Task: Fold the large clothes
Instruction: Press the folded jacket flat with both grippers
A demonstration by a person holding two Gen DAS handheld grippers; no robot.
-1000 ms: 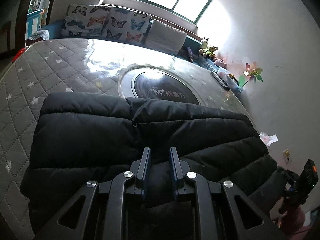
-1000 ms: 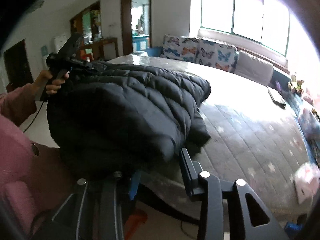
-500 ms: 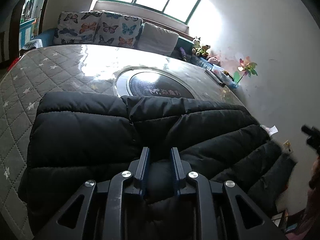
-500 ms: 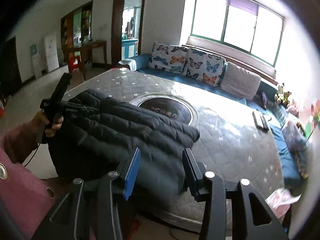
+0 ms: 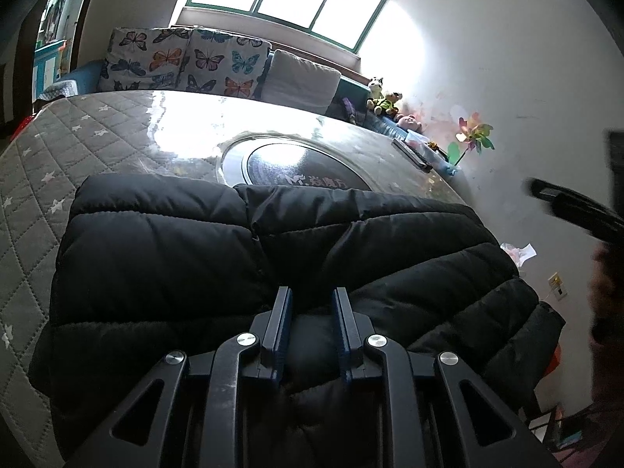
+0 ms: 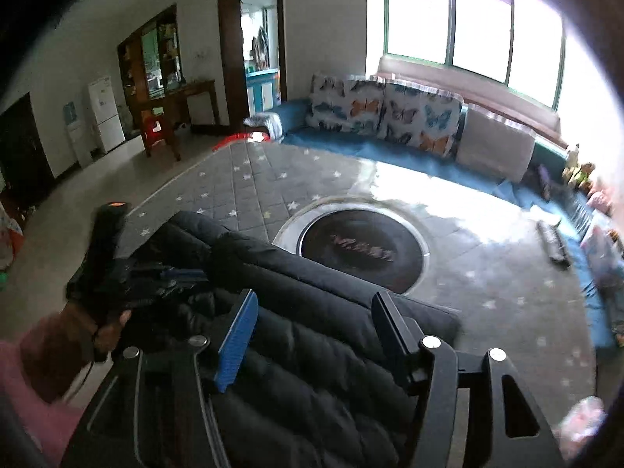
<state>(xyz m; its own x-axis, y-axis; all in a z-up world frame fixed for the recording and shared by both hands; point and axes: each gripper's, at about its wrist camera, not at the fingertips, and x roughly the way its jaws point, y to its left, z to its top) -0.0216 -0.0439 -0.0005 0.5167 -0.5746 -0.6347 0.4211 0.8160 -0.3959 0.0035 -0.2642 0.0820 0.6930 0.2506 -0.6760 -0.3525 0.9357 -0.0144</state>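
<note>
Since a second ago my right gripper [image 6: 314, 325] has let go of the black puffer jacket [image 5: 249, 273] and pulled up and away from it, its jaws having just been opening; they now stand wide with nothing pressed between them, the jacket only lying beyond and beneath them. My left gripper [image 5: 310, 323] has hardly shifted and keeps its narrow pinch on a fold of the jacket, the blue pads pressing the padded cloth at 6 o'clock in the left wrist view. From that pinch the jacket spreads outward in quilted bands, folded over on itself, lying on the near edge of the grey quilted mattress [image 5: 50, 163] and drooping off it toward 4 o'clock. Past the jacket, at 12 o'clock, the round dark emblem [image 5: 296, 171] sits in the mattress's middle. At 3 o'clock in that view a dark blurred shape shows, probably my other gripper, though the blur leaves me unsure. In the right wrist view my left hand [image 6: 107, 325] grips its handle at 9 o'clock, a pink sleeve [image 6: 23, 386] below it. Farther out, butterfly cushions [image 6: 384, 111] line the blue sofa [image 6: 394, 154] under the window [image 6: 468, 23] at 1 o'clock.
</note>
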